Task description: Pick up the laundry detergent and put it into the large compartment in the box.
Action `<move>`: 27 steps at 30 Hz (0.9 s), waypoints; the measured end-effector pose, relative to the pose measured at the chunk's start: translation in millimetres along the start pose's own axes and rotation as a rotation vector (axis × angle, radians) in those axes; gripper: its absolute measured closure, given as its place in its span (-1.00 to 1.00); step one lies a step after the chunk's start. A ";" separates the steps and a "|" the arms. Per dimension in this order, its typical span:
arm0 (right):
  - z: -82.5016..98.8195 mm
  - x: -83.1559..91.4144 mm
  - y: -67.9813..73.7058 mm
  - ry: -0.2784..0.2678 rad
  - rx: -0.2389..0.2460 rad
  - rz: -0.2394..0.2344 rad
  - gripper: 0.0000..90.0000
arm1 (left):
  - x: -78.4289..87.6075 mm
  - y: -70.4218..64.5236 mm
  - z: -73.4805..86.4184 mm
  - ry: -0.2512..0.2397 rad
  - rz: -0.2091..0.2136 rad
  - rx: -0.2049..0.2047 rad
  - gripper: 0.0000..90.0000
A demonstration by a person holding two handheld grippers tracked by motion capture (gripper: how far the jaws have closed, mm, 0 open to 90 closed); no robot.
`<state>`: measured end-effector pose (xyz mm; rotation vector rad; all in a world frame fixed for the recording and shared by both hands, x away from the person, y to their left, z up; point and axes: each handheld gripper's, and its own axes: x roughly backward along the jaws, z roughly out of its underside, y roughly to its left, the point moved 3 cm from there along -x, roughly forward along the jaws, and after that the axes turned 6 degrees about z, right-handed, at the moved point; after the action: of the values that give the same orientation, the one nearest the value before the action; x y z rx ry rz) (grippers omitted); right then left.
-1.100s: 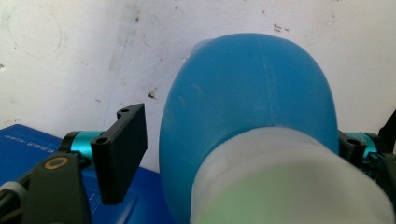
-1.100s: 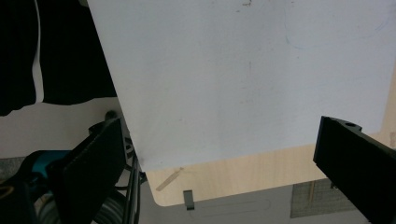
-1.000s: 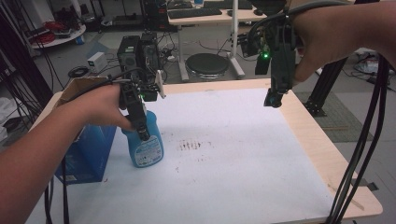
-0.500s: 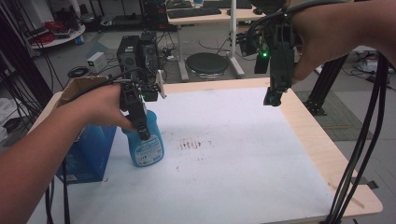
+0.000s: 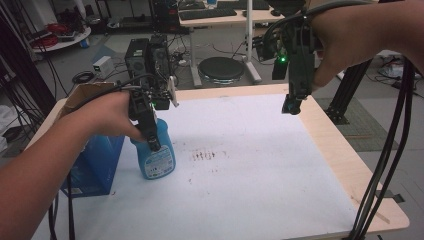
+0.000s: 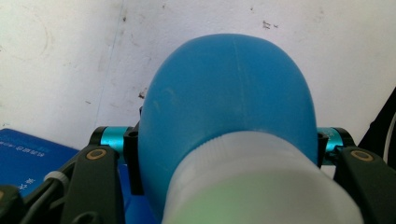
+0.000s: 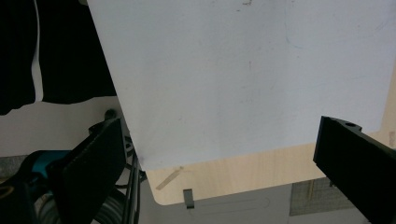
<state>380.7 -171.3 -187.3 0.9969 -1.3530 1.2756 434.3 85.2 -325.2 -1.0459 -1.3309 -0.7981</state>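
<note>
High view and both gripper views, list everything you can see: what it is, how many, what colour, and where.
Bottle: one, blue with a white neck, upright at the left of the white sheet, clamped by the left gripper.
Box: one, blue, left of the bottle at the table edge.
White sheet: one, covers most of the tabletop.
Stain: one patch of brown marks, on the sheet right of the bottle.
Table: one, pale wood, edge showing at the right.
Round stool: one, black, on the floor behind the table.
Left gripper: one, black, jaws have just closed on the bottle.
Right gripper: one, black, jaws apart, nothing between them, held above the sheet's far right corner.
</note>
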 end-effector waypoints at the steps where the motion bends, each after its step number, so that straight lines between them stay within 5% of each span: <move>1: -0.2 0.2 -0.2 0.001 0.002 0.000 -0.96 | 0.0 -0.8 0.0 0.000 0.000 0.003 -0.14; 10: -2.3 -0.7 -1.8 0.001 0.010 0.001 -0.96 | 20.6 -14.1 1.6 -0.021 0.012 0.000 -0.14; 17: -4.9 -0.4 1.6 0.007 0.016 -0.002 -0.96 | 57.0 -30.6 9.9 -0.013 -0.002 -0.018 -0.14; 27: -12.1 0.5 3.7 0.004 0.026 0.002 -0.96 | 119.8 -40.2 29.3 -0.028 -0.022 0.061 -0.15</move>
<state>378.5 -158.9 -188.0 1.0099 -1.3378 1.2993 399.4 110.8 -202.9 -0.9995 -1.3837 -0.7570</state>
